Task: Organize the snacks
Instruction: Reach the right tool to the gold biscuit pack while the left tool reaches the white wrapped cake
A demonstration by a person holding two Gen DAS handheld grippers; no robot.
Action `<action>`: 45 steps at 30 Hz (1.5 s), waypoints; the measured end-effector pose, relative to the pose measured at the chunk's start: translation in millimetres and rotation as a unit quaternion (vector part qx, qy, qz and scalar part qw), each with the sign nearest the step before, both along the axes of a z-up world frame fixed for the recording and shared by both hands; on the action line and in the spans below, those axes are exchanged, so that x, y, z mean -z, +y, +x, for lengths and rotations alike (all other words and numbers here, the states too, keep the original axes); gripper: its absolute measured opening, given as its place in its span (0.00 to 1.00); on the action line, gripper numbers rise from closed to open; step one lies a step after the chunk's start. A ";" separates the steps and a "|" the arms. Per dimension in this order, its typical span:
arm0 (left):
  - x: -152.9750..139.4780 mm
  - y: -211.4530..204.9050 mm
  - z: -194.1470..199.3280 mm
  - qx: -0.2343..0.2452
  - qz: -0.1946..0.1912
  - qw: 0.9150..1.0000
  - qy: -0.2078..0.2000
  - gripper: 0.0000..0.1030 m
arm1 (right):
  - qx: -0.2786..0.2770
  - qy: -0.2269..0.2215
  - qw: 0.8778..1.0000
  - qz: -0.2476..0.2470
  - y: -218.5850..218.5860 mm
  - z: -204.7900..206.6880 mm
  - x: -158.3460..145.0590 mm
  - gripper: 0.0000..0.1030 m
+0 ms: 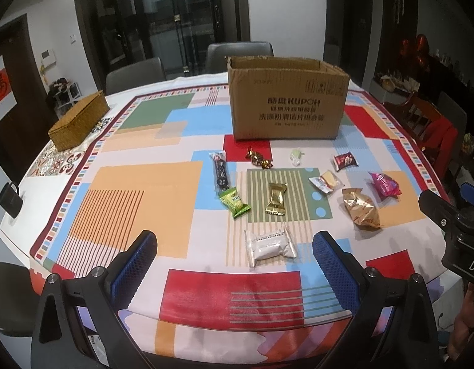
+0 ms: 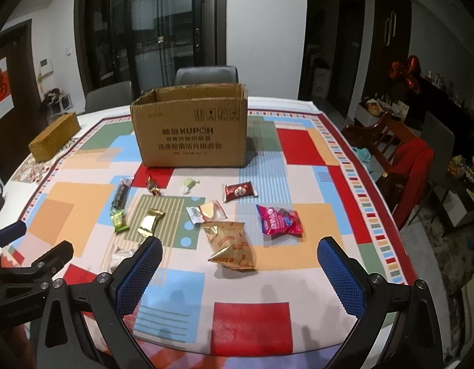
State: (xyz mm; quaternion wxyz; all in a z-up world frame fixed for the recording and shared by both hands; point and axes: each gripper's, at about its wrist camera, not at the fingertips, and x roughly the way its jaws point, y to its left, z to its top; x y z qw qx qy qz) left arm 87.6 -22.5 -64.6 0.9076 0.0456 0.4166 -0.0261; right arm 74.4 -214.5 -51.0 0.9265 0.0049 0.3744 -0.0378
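Several wrapped snacks lie loose on the patterned tablecloth in front of an open cardboard box (image 1: pixel 287 98) (image 2: pixel 191 129). Nearest my left gripper (image 1: pixel 235 246) is a white packet (image 1: pixel 269 246), just beyond the fingertips. A green packet (image 1: pixel 234 202), a gold sachet (image 1: pixel 276 198) and a long dark stick (image 1: pixel 220 173) lie further off. My right gripper (image 2: pixel 240 252) is open above a gold crinkled bag (image 2: pixel 231 243); a pink bag (image 2: pixel 280 220) and a red packet (image 2: pixel 239 191) lie beyond. Both grippers are open and hold nothing.
A woven lidded basket (image 1: pixel 80 120) (image 2: pixel 54 136) sits at the table's far left. A black mug (image 1: pixel 10 200) stands at the left edge. Grey chairs (image 1: pixel 238 55) stand behind the box, and a wooden chair with red cloth (image 2: pixel 406 160) stands on the right.
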 end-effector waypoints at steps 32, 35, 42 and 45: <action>70.7 -18.8 72.0 -0.019 -0.022 0.988 0.152 1.00 | -0.027 0.129 0.991 0.012 -9.1 78.5 64.3 0.99; 77.9 -20.6 76.6 -0.021 -0.022 0.986 0.163 1.00 | -0.028 0.139 0.990 0.015 -8.2 85.6 70.8 0.99; 92.0 -24.8 84.3 -0.023 -0.022 0.982 0.187 0.96 | -0.035 0.153 0.988 0.009 -4.6 98.3 81.7 0.97; 97.3 -24.7 87.2 -0.025 -0.024 0.980 0.196 0.94 | -0.039 0.162 0.986 0.008 -3.1 103.2 87.5 0.95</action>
